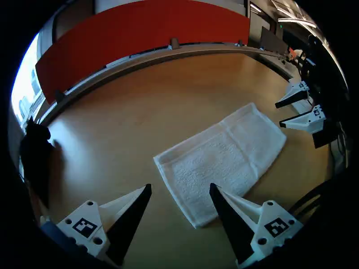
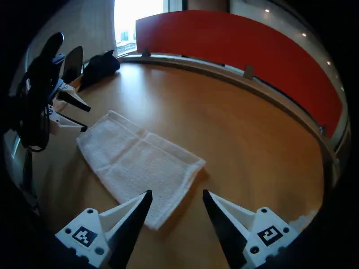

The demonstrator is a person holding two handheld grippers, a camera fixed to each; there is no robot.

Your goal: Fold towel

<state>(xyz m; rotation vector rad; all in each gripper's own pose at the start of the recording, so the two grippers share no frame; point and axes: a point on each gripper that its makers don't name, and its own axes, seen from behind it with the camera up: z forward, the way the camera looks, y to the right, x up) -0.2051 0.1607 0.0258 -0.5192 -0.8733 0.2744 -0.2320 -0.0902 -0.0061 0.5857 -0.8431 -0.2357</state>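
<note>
**Towel flat, both tools released**

The white towel lies flat as a neat rectangle in the middle of the wooden tabletop. The left tool sits at one end, fingers spread wide, gripping nothing. The right tool faces it from the opposite end, also spread, nothing between its fingers. A red panel lines the tabletop's far edge.

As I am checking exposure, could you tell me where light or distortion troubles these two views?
Left gripper view: window at the left edge blown out, fisheye bows the red partition. Right gripper view: window overexposed; the white towel is sharp, casting a soft shadow on the table.
</note>
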